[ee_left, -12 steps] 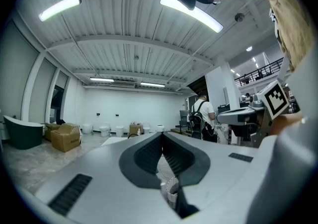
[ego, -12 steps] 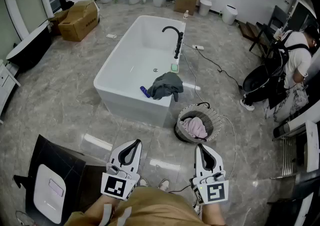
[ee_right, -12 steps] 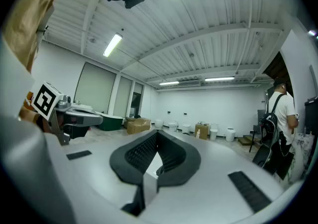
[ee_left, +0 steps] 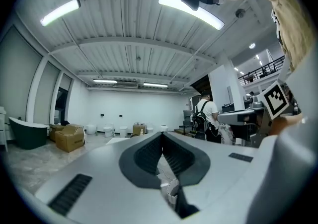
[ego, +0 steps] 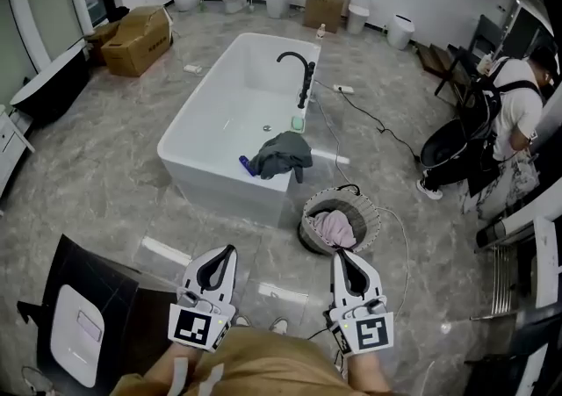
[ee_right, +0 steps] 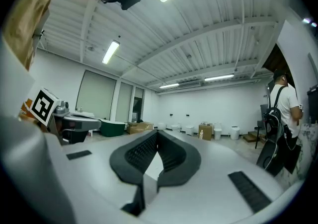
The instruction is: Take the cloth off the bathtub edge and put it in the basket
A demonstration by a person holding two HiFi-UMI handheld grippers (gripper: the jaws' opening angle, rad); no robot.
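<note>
Dark grey crumpled cloth (ego: 281, 154) lies draped over the near rim of the white rectangular bathtub (ego: 218, 187), well ahead of both your tools and untouched. Your left gripper (ego: 228, 251) is fully closed, tips meeting, with nothing between them. Your right gripper (ego: 339, 255) is likewise closed and empty. Both point level, held low before you. Round woven basket (ego: 372, 217), holding pink fabric (ego: 335, 227), stands on the floor just ahead of the right gripper, near the tub's corner.
</note>
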